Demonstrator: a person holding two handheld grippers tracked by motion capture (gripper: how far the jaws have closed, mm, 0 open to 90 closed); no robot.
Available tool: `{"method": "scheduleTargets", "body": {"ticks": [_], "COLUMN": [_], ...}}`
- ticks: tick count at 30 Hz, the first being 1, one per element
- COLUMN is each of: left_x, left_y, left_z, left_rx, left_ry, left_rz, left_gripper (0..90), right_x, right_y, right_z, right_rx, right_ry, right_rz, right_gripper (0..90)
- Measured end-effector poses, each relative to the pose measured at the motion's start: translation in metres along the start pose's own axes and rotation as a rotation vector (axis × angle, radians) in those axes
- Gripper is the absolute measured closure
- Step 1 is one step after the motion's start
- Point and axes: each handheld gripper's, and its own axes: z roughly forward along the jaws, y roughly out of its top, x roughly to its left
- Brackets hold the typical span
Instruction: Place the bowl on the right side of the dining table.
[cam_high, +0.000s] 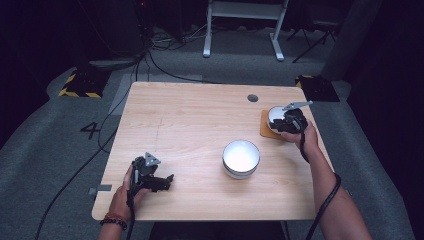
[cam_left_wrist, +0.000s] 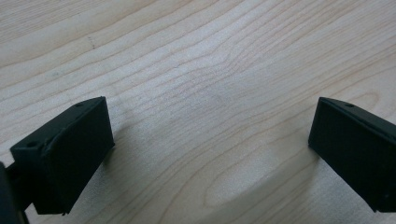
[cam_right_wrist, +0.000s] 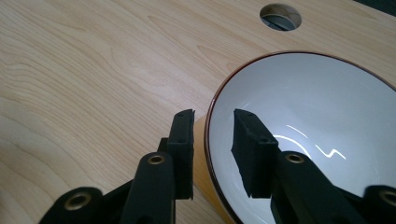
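White bowl (cam_right_wrist: 308, 135) upright on brown mat (cam_high: 268, 131)

Pale wood-grain table (cam_high: 200, 120). Two white bowls: one (cam_high: 241, 158) mid-table, the other (cam_right_wrist: 308, 126) with a dark reddish-brown rim on an orange-brown mat (cam_high: 266, 129). Both grippers' jaws are black.

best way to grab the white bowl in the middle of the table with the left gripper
Grip the bowl by its rim, coming from above on its near-left side, one jaw inside and one outside. It sits upright and looks too wide for the jaws to span. The left gripper rests open on the table on that side.
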Motion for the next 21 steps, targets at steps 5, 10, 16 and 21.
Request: {"method": "scheduleTargets", "body": {"ticks": [5,10,16,21], "left_x": [0.0,0.0,0.0,0.0], "left_y": [0.0,0.0,0.0,0.0], "left_z": [0.0,0.0,0.0,0.0], "left_rx": [0.0,0.0,-0.004,-0.002], "left_ry": [0.0,0.0,0.002,0.0], "left_rz": [0.0,0.0,-0.002,-0.002], "left_gripper": [0.0,0.0,0.0,0.0], "right_x": [0.005,0.009,0.018,0.022], "right_y": [0.001,0.001,0.001,-0.001], "right_z": [-0.003,-0.007,-0.009,-0.012], "right_rx": [-0.005,-0.021,-0.008,-0.031], "right_ry": [0.008,0.024,0.029,0.031], "right_rz": [-0.011,-0.028,-0.047,-0.051], "right_gripper": [64.7,59.3,50.0,42.1]}}
